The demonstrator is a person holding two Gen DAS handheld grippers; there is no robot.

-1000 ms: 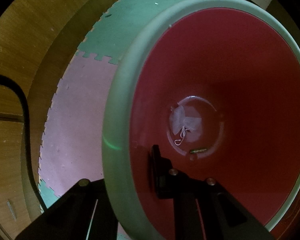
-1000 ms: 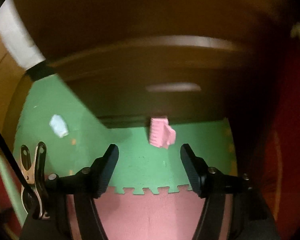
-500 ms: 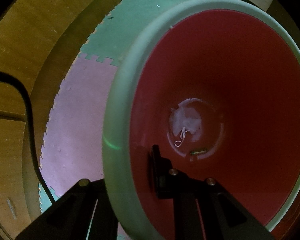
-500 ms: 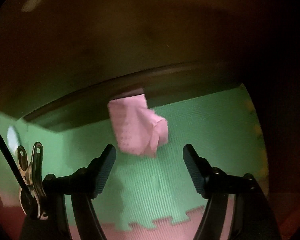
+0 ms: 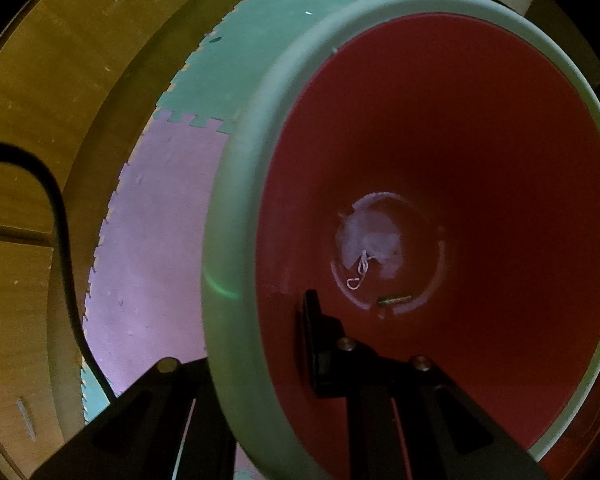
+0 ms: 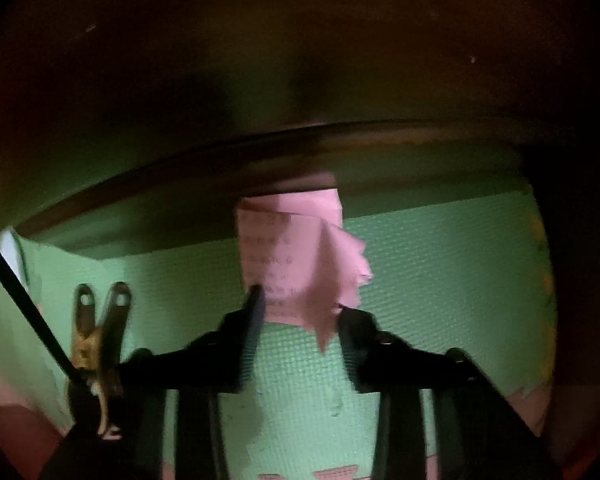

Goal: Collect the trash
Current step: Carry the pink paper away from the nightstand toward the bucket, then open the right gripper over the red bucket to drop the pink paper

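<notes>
A crumpled pink paper scrap lies on the green foam mat, just under a dark furniture edge. My right gripper points down at it. Its jaws are closing, and both fingertips touch the scrap's lower part. My left gripper is shut on the pale green rim of a red bin, one finger inside the wall and one outside. At the bin's bottom lies a white wad with a string and a small green piece.
Green and pink foam mat tiles cover a wooden floor. A black cable runs along the left. Dark low furniture overhangs the mat. Something white lies at the far left. A metal clip hangs on the right gripper.
My right gripper came down close over the pink scrap, and its wide-open jaws drew in onto it. The left gripper and the bin have stayed put.
</notes>
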